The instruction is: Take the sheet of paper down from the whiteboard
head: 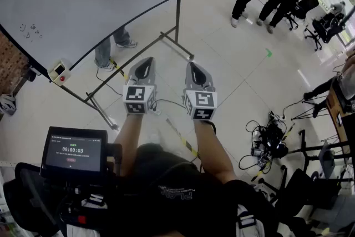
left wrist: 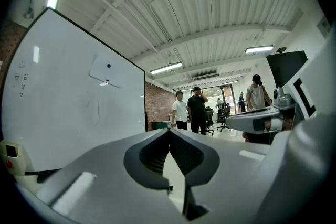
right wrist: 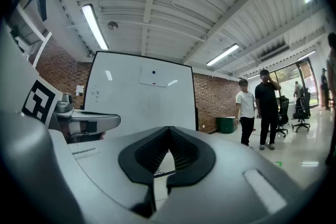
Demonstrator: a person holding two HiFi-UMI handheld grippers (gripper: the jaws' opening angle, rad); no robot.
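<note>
Task not started. The sheet of paper point(right wrist: 155, 77) hangs high on the whiteboard point(head: 83, 3), at your 11 o'clock. Your left gripper point(head: 145, 64) and right gripper point(head: 195, 68) are fully closed and empty. You have yet to approach and grasp.

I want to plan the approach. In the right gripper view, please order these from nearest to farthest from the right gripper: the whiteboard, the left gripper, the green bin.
1. left gripper: close beside, at the left.
2. whiteboard: straight ahead.
3. green bin: far back, past the whiteboard's right edge.
</note>
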